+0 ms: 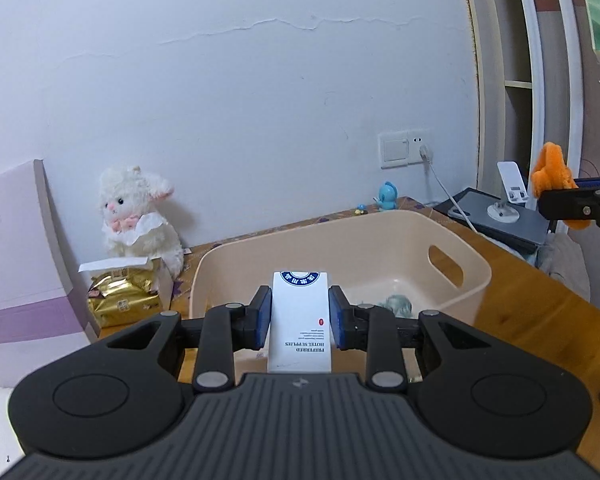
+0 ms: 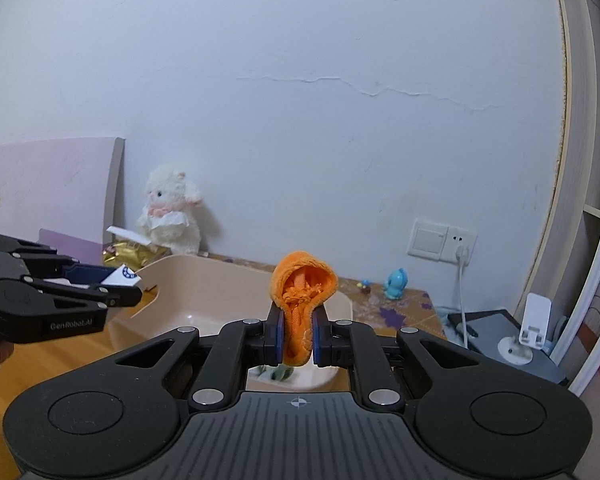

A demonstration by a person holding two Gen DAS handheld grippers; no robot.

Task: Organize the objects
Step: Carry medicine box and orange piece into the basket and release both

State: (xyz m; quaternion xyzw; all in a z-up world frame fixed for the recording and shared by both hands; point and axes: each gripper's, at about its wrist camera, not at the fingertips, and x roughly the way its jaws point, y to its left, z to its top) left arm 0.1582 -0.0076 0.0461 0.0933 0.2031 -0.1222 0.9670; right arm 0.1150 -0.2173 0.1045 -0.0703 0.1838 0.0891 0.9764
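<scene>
My left gripper [image 1: 299, 318] is shut on a small white box [image 1: 299, 320] printed with hotel-supplies text, held above the near rim of a beige plastic bin [image 1: 384, 240]. A pale green item [image 1: 400, 304] lies on the bin's floor. My right gripper [image 2: 297, 334] is shut on an orange fuzzy cloth [image 2: 302, 292], held over the bin [image 2: 204, 292]. From the left wrist view the right gripper [image 1: 556, 196] with the cloth [image 1: 548, 178] shows at the far right. From the right wrist view the left gripper [image 2: 128, 284] with the box [image 2: 124, 275] shows at the left.
A white plush lamb [image 1: 140, 216] sits against the wall behind a gold packet [image 1: 122, 300]. A pink box [image 1: 24, 256] stands at the left. A blue toy [image 1: 387, 196], a wall socket with cable [image 1: 424, 152], a grey device [image 1: 496, 220] and a white stand [image 1: 512, 186] are at the right.
</scene>
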